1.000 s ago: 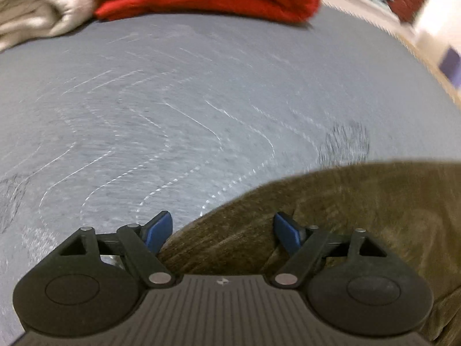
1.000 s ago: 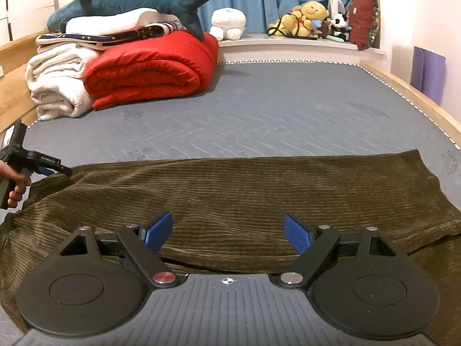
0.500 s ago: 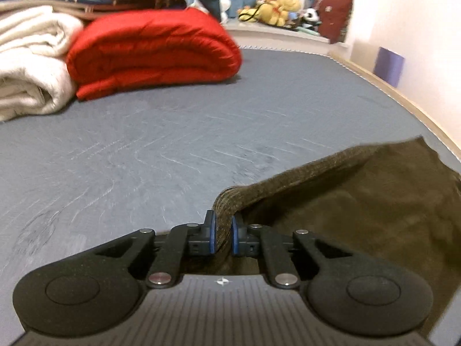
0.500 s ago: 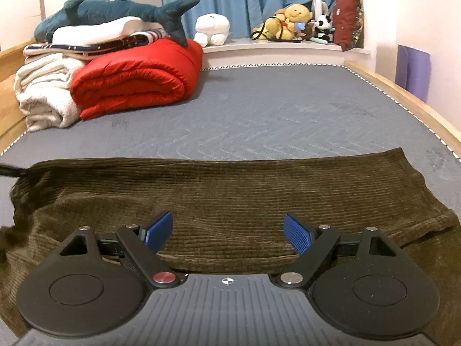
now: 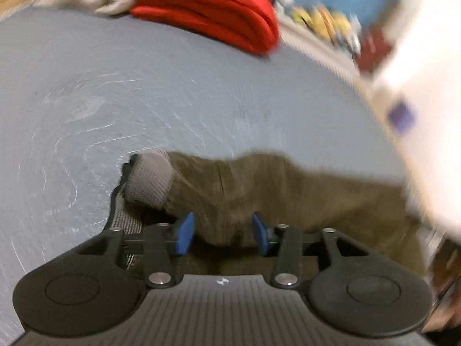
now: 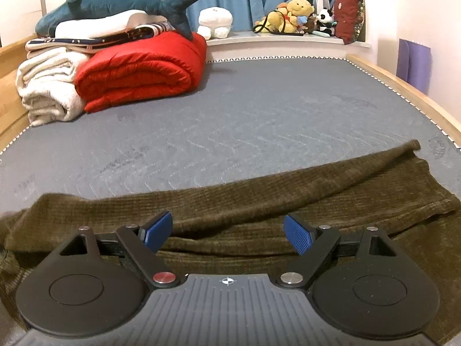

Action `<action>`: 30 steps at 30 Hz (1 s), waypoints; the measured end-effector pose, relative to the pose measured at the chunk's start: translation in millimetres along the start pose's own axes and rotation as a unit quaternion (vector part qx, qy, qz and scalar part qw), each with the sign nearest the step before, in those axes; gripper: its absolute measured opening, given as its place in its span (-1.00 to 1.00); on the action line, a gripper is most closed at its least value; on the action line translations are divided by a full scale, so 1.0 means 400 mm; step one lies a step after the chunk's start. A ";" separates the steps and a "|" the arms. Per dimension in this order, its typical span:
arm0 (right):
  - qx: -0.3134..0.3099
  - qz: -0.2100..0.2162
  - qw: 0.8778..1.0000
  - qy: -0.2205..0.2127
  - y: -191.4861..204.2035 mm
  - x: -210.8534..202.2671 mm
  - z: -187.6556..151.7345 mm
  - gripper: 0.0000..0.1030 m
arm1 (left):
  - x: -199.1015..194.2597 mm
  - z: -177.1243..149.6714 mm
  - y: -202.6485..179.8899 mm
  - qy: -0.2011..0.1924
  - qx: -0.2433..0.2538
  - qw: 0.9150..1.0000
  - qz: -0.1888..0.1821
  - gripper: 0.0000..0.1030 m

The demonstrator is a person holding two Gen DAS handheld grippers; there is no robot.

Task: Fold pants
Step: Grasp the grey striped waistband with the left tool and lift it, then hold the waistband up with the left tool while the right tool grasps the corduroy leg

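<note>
while the olive corduroy pants [image 6: 259,210] lie folded across the near edge of the grey bed [image 6: 245,121], the left gripper [image 5: 220,232] hovers over them with fingers opening, pinching nothing, and the right gripper [image 6: 227,229] holds its fingers spread wide above the cloth.

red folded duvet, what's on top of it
The dark blue plush shark's tail rests on the red folded duvet, with patterned folded bedding overlapping its left top; beneath that, hidden.
</note>
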State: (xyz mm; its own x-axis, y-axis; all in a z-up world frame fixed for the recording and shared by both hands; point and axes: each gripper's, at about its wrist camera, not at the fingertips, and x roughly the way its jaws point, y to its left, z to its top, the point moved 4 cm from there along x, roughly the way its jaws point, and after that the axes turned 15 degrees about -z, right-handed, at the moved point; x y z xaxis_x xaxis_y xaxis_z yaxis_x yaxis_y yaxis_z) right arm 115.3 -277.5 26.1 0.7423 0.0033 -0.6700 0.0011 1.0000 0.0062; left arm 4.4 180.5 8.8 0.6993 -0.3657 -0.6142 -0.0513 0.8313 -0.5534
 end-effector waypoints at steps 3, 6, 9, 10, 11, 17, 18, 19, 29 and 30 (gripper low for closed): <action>0.000 -0.008 1.000 0.001 -0.012 -0.001 -0.007 0.67 | 0.024 -0.015 0.046 0.032 -0.072 0.997 -0.025 -0.04; 0.009 -0.016 1.000 0.006 -0.033 0.004 -0.010 0.67 | 0.074 -0.043 0.060 0.076 -0.100 0.991 -0.035 -0.04; 0.025 -0.023 0.999 0.015 -0.052 0.015 -0.014 0.67 | 0.094 -0.029 0.051 0.072 -0.085 0.994 -0.023 0.05; 0.030 -0.024 0.999 0.018 -0.055 0.018 -0.014 0.67 | 0.107 -0.020 0.052 0.066 -0.091 0.993 -0.019 0.10; 0.035 -0.024 0.999 0.021 -0.058 0.021 -0.014 0.67 | 0.113 -0.015 0.054 0.060 -0.098 0.993 -0.014 0.10; 0.036 -0.032 0.998 0.030 -0.056 0.049 -0.019 0.67 | 0.161 0.022 0.064 0.040 -0.107 0.993 0.026 0.14; 0.038 -0.033 0.998 0.033 -0.054 0.056 -0.020 0.67 | 0.170 0.025 0.062 0.042 -0.102 0.993 0.035 0.14; 0.041 -0.032 0.998 0.036 -0.054 0.061 -0.021 0.67 | 0.177 0.026 0.062 0.043 -0.098 0.993 0.041 0.13; 0.081 -0.051 0.995 0.013 -0.094 0.076 0.016 0.66 | 0.169 0.049 0.033 0.032 -0.019 0.995 0.090 -0.72; 0.084 -0.058 0.995 0.004 -0.102 0.079 0.024 0.58 | 0.166 0.049 0.026 0.031 -0.011 0.995 0.091 -0.72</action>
State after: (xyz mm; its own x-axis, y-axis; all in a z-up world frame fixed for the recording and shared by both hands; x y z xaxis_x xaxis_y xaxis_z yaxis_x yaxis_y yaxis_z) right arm 145.1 -318.2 11.7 0.7257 -0.1108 -0.6790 0.1991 0.9786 0.0531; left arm 64.3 173.1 -26.6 0.6318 -0.2355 -0.7385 -0.1893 0.8770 -0.4416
